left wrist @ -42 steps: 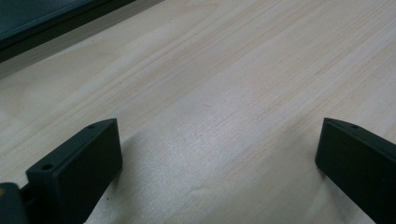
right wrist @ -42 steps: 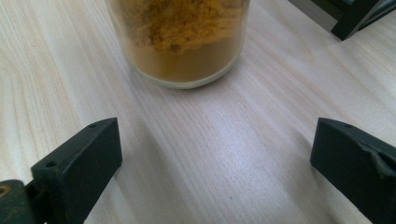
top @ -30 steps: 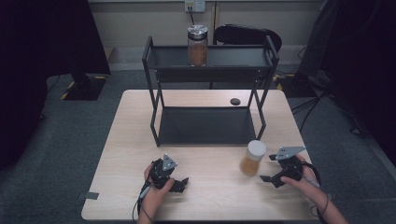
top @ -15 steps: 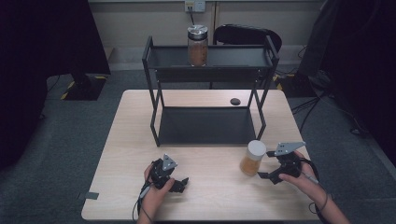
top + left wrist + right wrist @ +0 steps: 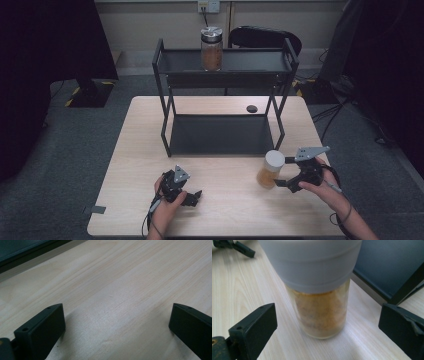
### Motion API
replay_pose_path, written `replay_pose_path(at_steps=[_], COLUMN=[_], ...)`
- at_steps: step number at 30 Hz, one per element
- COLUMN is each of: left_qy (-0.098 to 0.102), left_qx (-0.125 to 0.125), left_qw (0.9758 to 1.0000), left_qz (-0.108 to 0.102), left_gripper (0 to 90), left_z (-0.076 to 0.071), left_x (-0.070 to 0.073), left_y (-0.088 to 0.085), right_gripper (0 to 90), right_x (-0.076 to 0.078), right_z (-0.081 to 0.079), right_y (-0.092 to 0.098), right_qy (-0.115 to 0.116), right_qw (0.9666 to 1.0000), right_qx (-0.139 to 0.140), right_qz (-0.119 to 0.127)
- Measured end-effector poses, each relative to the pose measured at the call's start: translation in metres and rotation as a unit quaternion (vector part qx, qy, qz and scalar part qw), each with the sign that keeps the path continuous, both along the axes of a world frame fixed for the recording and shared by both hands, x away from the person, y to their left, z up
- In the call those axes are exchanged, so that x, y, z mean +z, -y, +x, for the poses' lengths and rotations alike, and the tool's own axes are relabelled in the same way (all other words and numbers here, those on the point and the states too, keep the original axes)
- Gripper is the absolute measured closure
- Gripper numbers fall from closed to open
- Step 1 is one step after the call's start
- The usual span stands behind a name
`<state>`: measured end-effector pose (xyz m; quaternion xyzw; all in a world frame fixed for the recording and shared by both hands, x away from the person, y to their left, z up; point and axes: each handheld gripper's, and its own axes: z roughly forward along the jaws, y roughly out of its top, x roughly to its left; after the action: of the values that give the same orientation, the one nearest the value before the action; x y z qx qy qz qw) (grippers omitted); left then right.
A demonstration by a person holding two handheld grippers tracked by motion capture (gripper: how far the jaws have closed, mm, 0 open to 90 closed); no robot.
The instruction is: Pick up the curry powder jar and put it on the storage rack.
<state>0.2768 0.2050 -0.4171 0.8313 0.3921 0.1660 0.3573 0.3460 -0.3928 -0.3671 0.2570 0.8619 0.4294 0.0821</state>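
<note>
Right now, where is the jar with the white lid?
In the high view the jar stands on the table's right front, before the open right gripper, near the shelf's leg.

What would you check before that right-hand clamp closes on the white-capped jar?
1. Right gripper jaws open wider than the jar: ok.
2. White-capped jar standing upright on the table: ok.
3. Jar centred between the jaws: ok, roughly.
4. Jaws far enough forward to flank the glass: cannot tell.
5. Left gripper away from the jar: ok.
6. Shelf rack not touching the jar: ok.
</note>
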Motion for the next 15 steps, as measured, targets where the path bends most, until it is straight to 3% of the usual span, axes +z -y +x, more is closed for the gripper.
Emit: replay_pose_path(at_steps=[15], left_qy=[0.000], left_qx=[0.000], left_qw=[1.0000], left_qz=[0.000], left_gripper=[0.1], left_z=[0.0000], left_x=[0.0000], left_y=[0.0000], right_gripper=[4.5], right_x=[-0.0021], right_z=[0.0045], right_y=[-0.0049], right_qy=[0.004], right_qw=[0.9989], right_qx=[-0.006], right_qz=[0.045])
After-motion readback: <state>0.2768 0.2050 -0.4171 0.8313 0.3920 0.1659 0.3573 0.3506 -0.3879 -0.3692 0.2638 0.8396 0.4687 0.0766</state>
